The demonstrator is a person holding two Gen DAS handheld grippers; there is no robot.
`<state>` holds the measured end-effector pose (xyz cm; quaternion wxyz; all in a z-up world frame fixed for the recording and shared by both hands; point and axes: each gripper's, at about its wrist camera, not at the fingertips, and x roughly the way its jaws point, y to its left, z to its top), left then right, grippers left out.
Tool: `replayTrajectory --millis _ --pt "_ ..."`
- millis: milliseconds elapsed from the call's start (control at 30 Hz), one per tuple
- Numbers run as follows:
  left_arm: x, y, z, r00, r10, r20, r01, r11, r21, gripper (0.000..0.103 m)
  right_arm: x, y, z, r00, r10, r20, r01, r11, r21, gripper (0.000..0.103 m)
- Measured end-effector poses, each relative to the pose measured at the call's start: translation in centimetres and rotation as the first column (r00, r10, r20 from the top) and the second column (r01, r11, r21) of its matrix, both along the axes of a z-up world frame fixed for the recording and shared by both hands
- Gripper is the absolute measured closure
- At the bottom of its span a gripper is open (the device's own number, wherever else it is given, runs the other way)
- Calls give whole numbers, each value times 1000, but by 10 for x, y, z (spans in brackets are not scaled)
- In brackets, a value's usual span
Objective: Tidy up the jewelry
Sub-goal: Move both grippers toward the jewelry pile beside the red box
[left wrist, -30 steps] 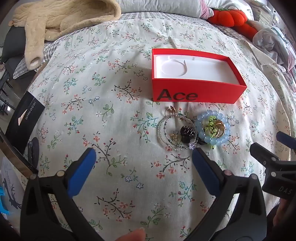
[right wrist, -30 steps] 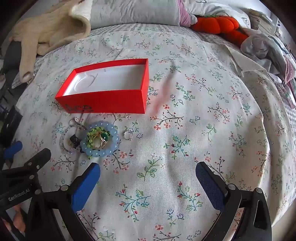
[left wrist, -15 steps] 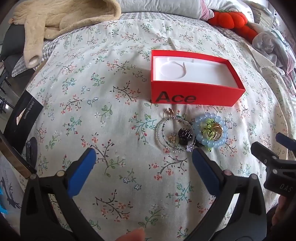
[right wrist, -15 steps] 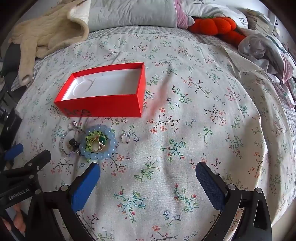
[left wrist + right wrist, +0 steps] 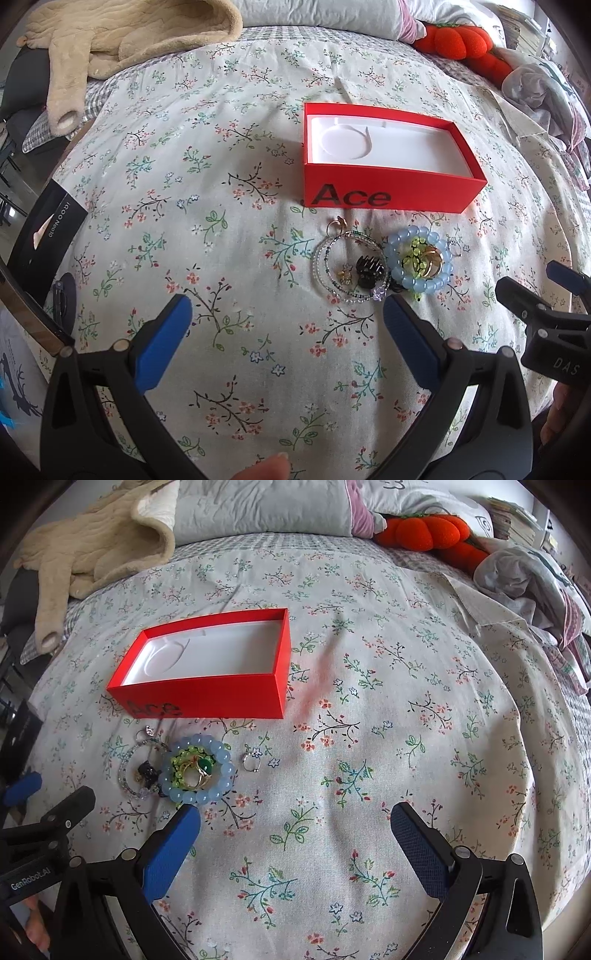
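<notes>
since both grippers, left (image 5: pixel 284 321) and right (image 5: pixel 295 829), gape empty, pinch the light, slippery blue bracelet (image 5: pixel 201 771) by its stiff beads for the box (image 5: pixel 207 668).

Your floral bedspread (image 5: pixel 207 177) carries the red box (image 5: pixel 384 184); just before it lie the blue bead bracelet (image 5: pixel 399 271), clear bracelet (image 5: pixel 325 258) and, beside these, a small ring (image 5: pixel 251 762).

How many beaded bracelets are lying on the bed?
3 that I can tell: the pale blue bracelet in front of the red box, a yellow-green bracelet inside it, and a clear thin-beaded bracelet to its left. Others may be hidden beneath.
</notes>
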<state>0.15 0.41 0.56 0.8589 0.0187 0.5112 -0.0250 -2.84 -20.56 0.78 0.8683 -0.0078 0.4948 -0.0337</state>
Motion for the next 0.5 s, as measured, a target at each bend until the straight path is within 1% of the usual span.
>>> replayTrajectory --millis 133,200,267,367,433,500 --pt "4 -3 -2 1000 -15 -18 15 1000 -17 0 0 -1 2 1000 1 4 -1 1000 4 0" --pt "6 -5 -2 999 -24 -29 23 999 -38 0 0 -2 7 1000 -4 16 4 1000 7 0" --pt "7 -6 0 999 -25 -24 24 999 -44 0 0 -4 13 999 -13 33 13 1000 6 0" --pt "8 -9 2 1000 -8 -6 8 1000 -15 0 0 -7 16 999 -20 33 20 1000 -1 0" --pt "8 -12 6 1000 -18 17 18 1000 7 0 3 -7 17 1000 -10 9 10 1000 -15 0" --pt "9 -17 11 999 -37 29 36 999 30 0 5 -7 22 1000 -9 9 9 1000 -25 0"
